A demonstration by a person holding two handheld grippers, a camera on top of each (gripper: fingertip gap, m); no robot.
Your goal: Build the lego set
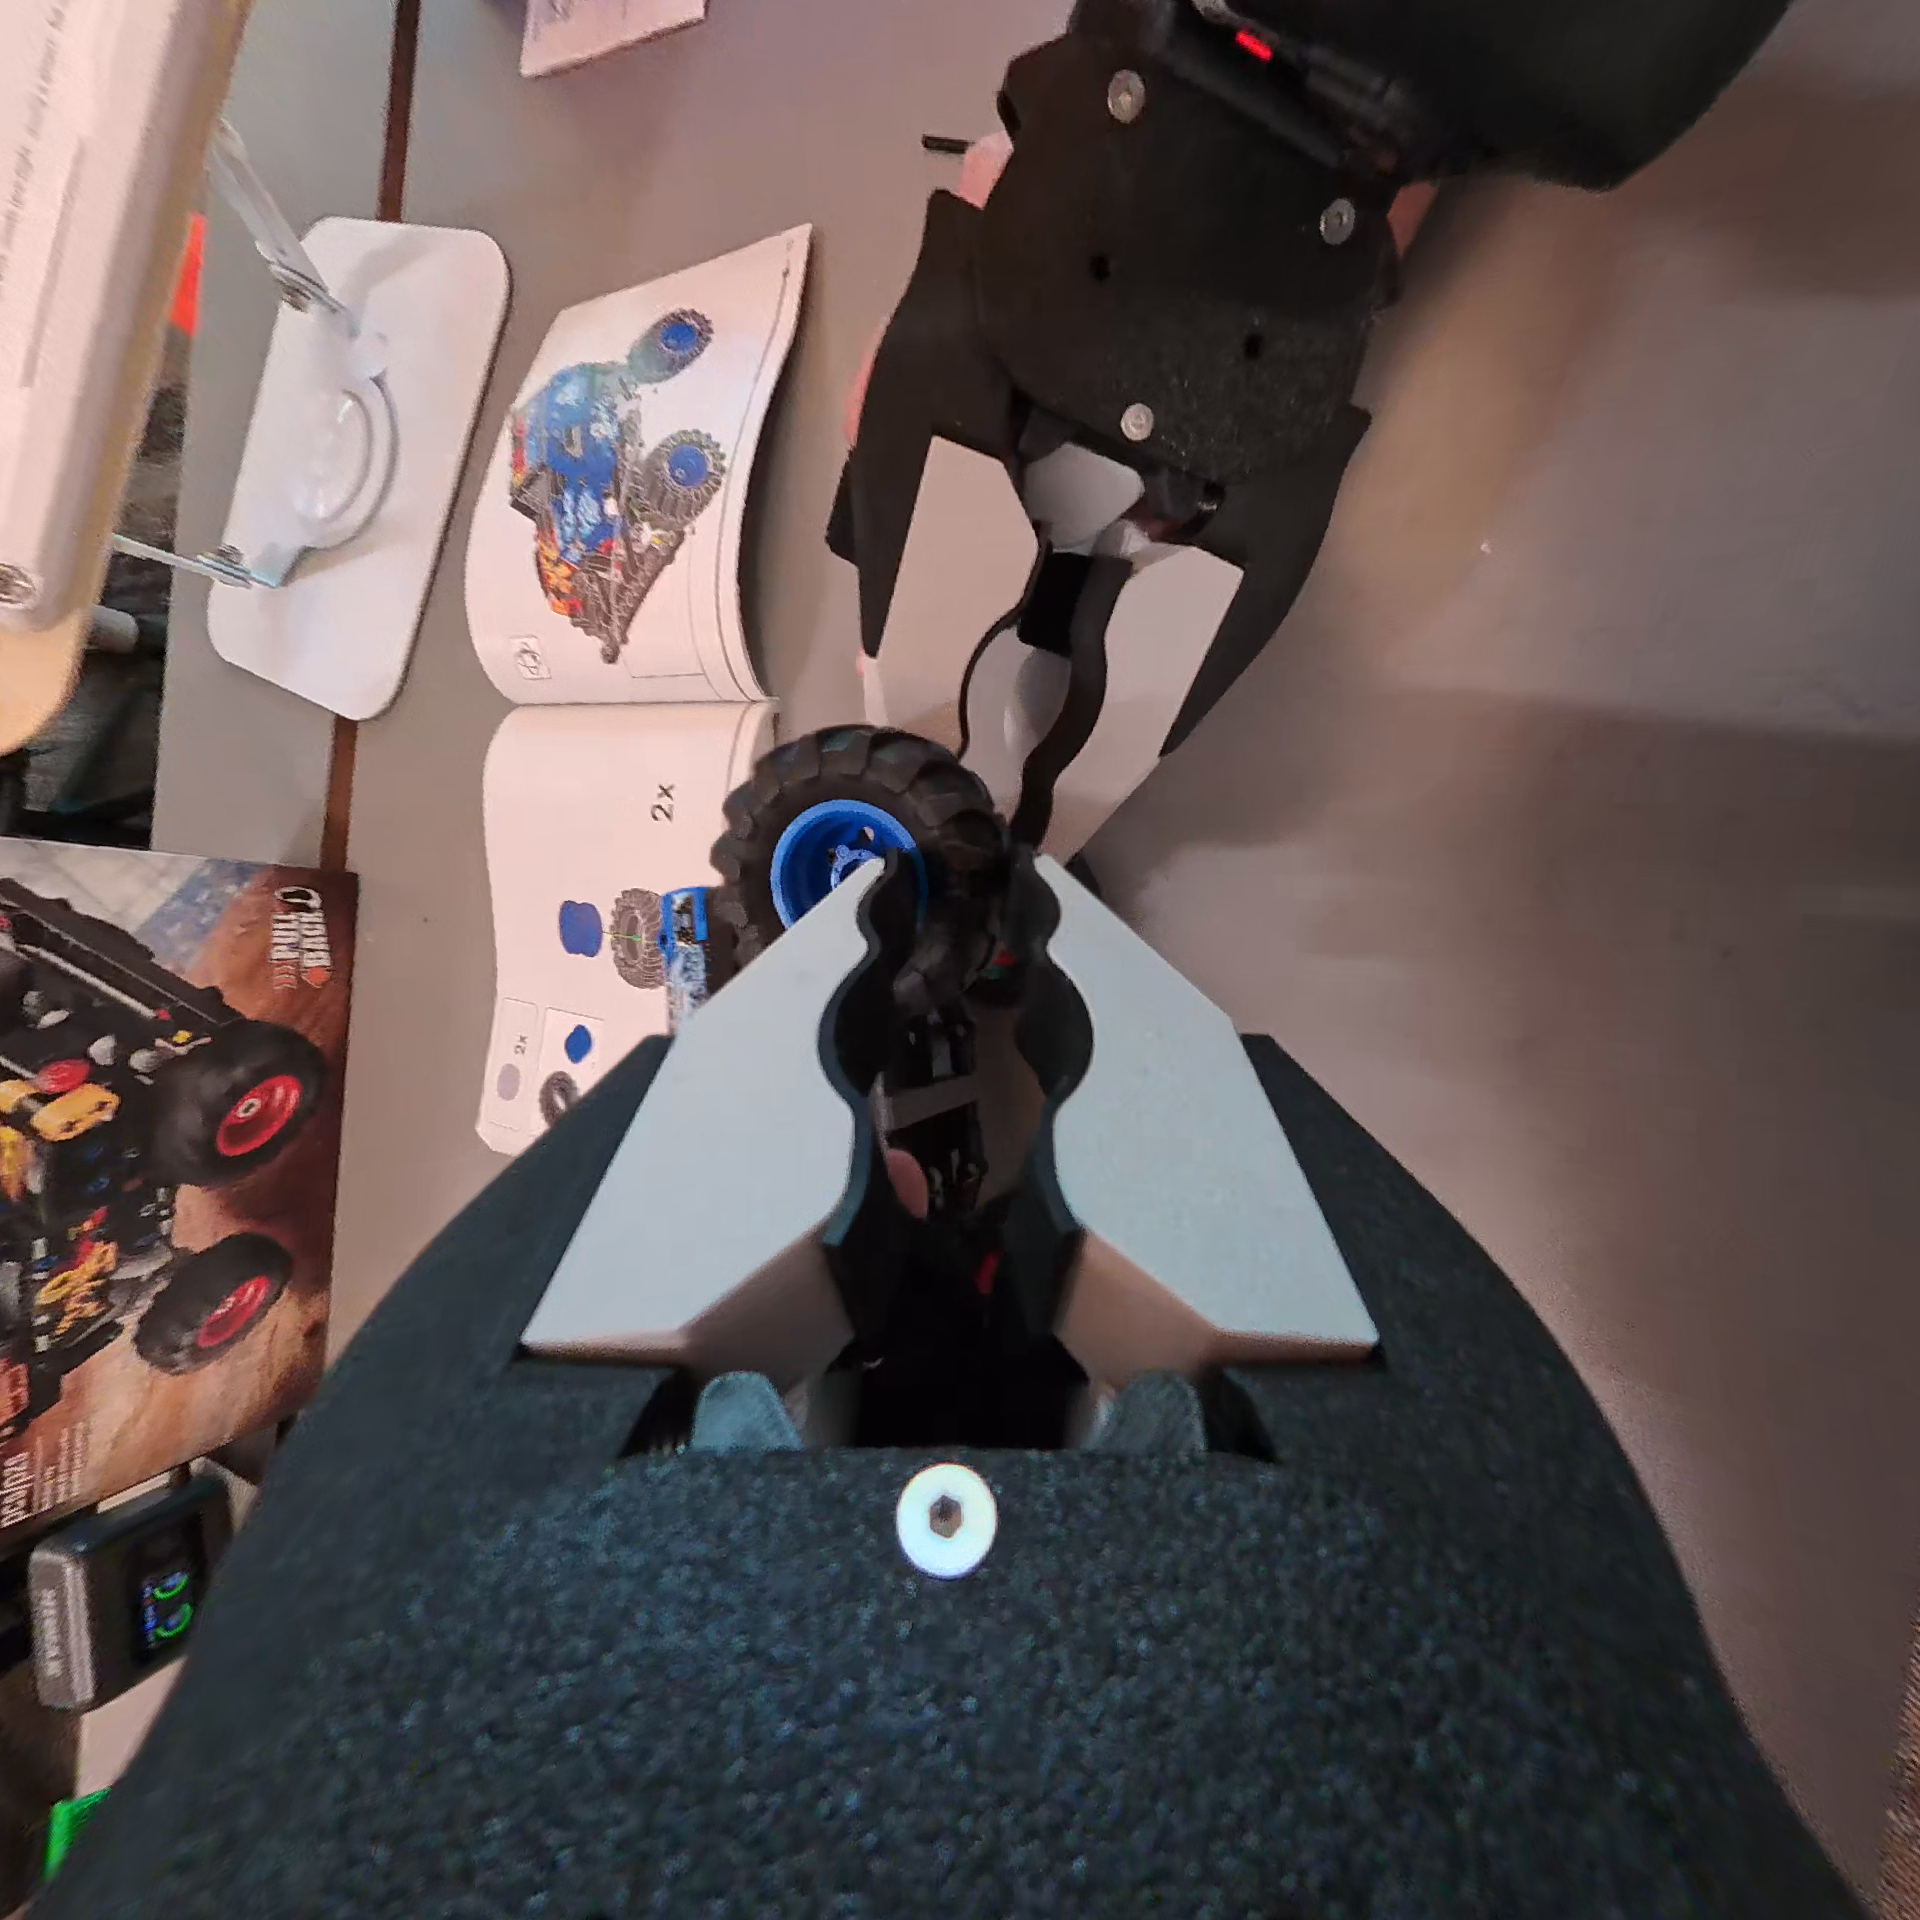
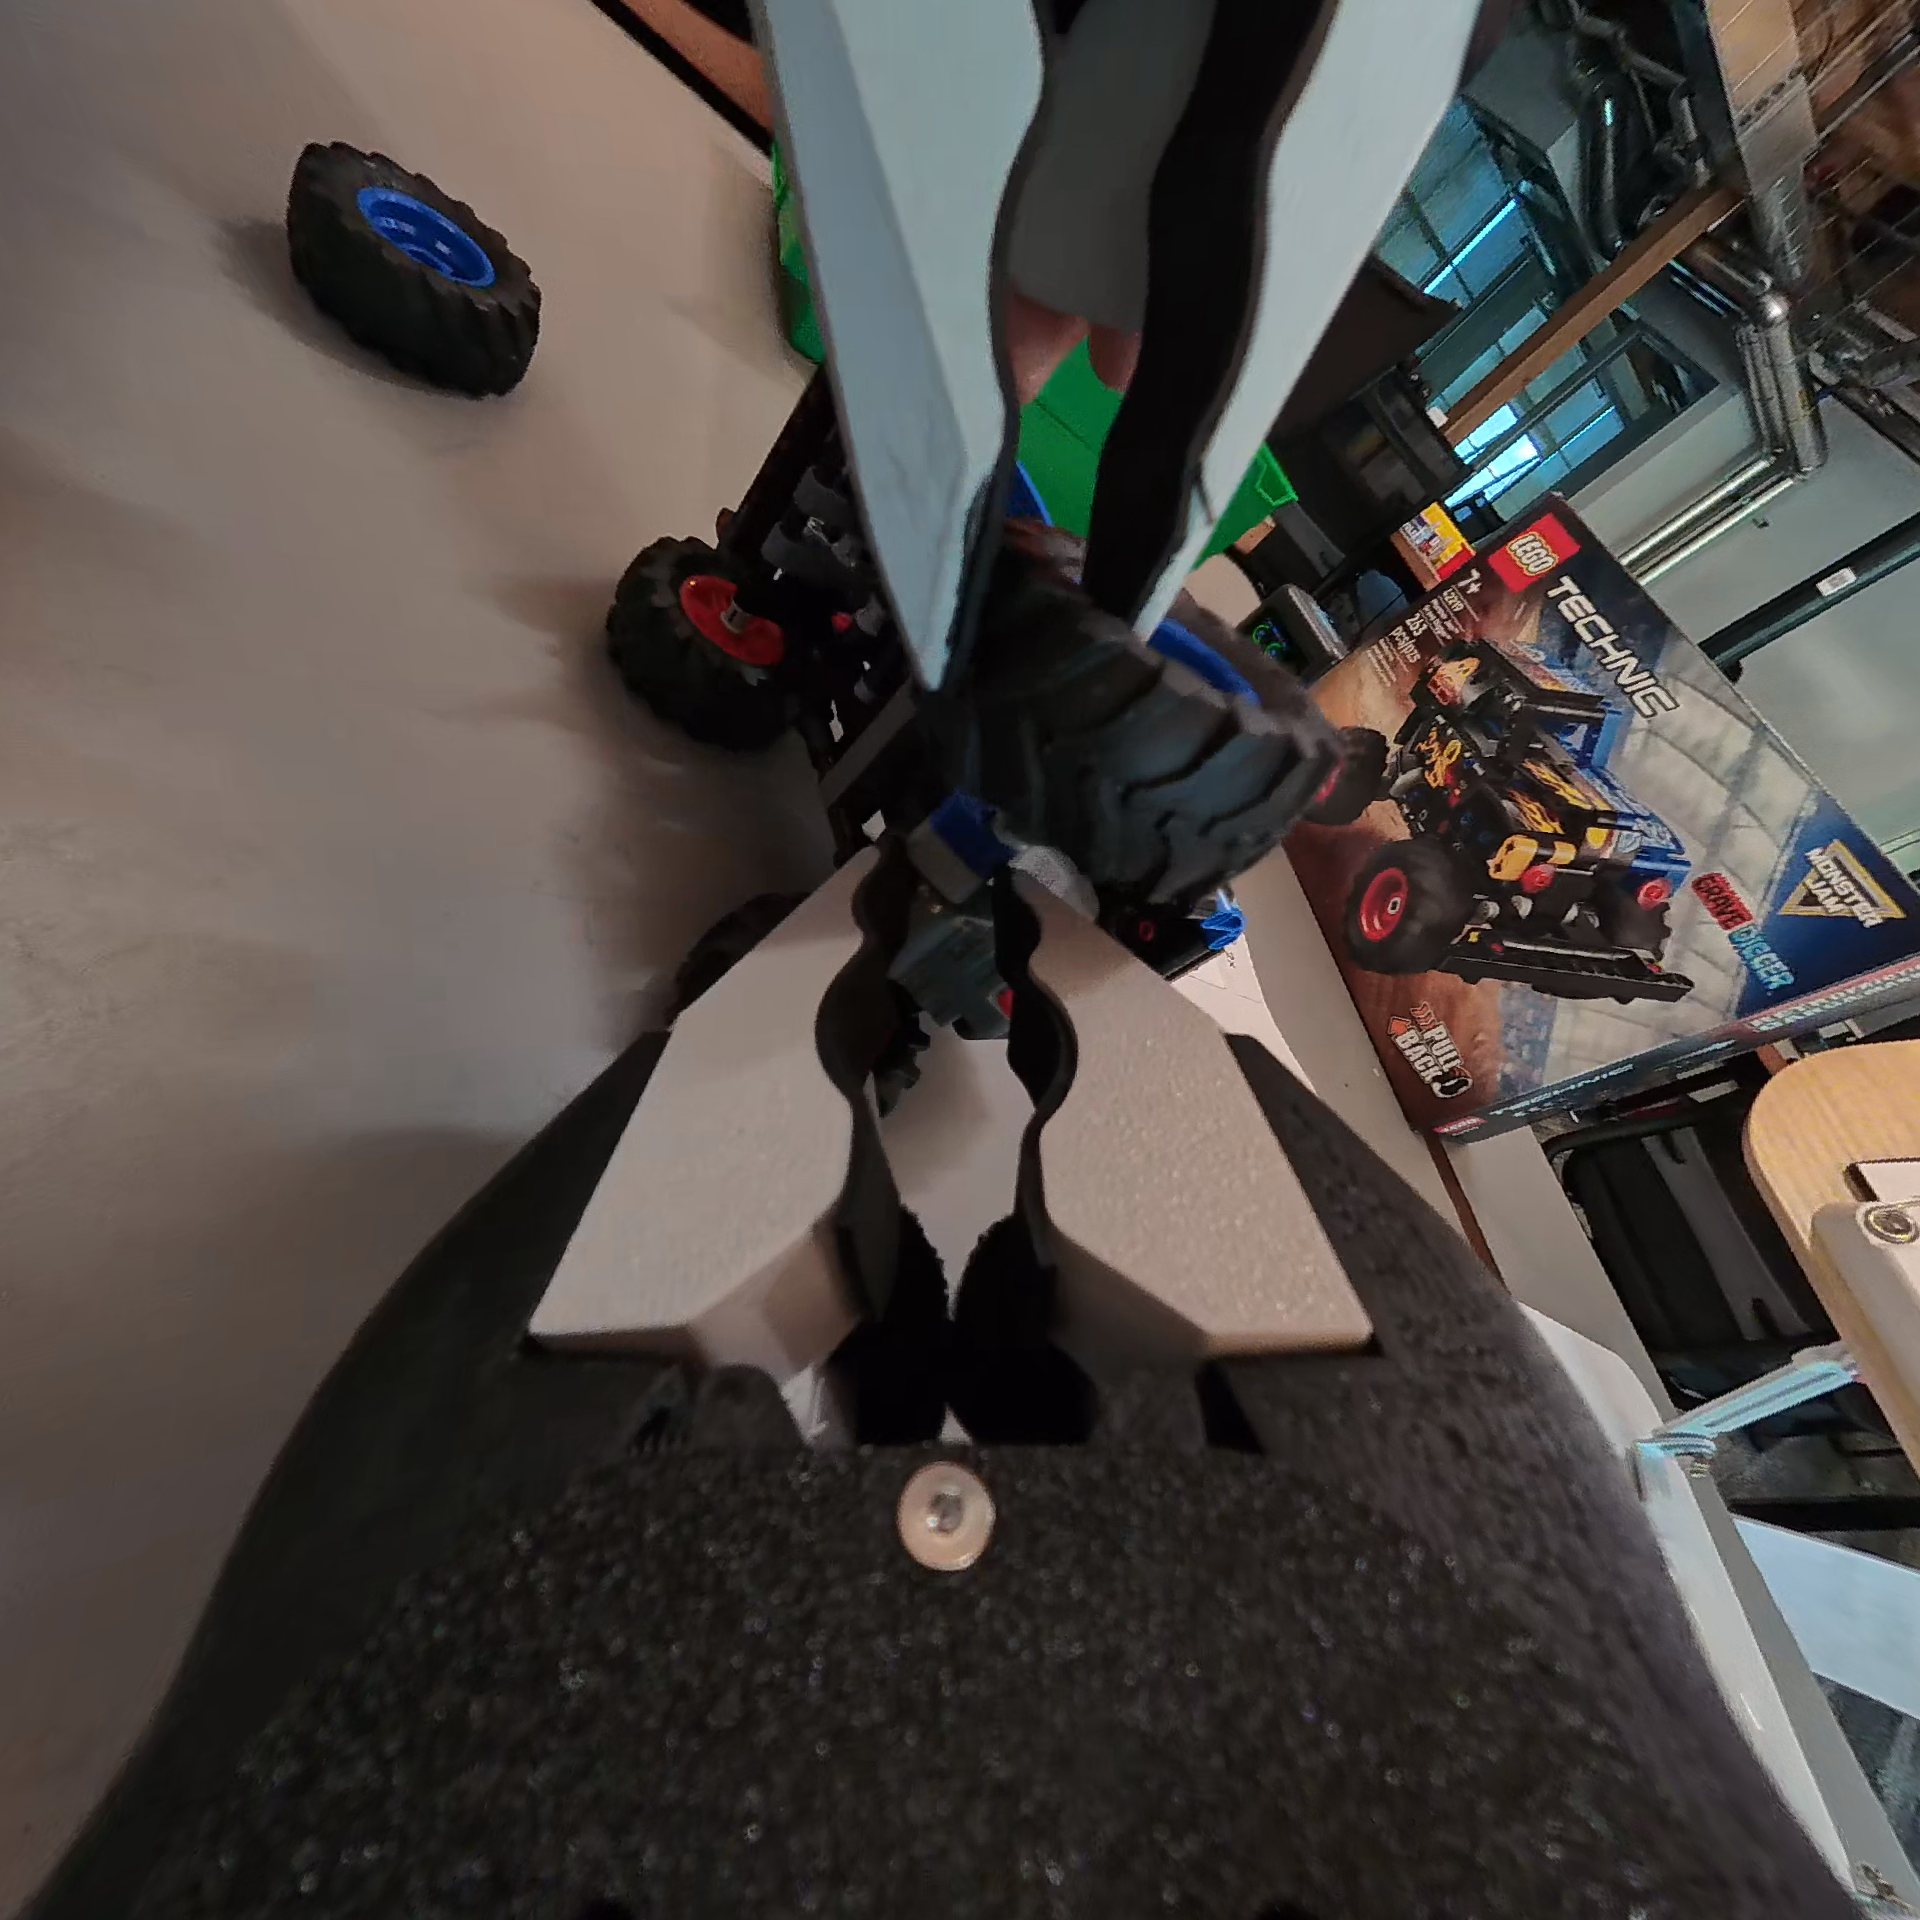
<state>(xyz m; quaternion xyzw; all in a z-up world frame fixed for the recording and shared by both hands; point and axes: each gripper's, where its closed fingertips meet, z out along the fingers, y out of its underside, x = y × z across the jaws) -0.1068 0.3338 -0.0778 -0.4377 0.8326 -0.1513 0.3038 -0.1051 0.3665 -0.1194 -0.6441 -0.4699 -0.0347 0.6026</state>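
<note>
My left gripper (image 1: 961, 873) is shut on a black tyre with a blue rim (image 1: 821, 862). In the right wrist view it comes down from the top (image 2: 1039, 644), pinching that wheel (image 2: 1143, 769) against the side of the truck model (image 2: 821, 582). My right gripper (image 2: 940, 883) is shut on a grey and blue part of the truck's chassis, just under the wheel. In the left wrist view the right gripper (image 1: 1029, 810) reaches in from above. A wheel with a red hub (image 2: 707, 644) sits on the truck's far side.
A second blue-rimmed wheel (image 2: 416, 270) lies loose on the grey table. The open instruction booklet (image 1: 623, 810) and the set's box (image 1: 156, 1143) lie to the left, with a white stand base (image 1: 353, 457) beyond. A green bin (image 2: 1070, 436) stands behind the truck. Across from one pair of fingers to the other is roughly 5 cm.
</note>
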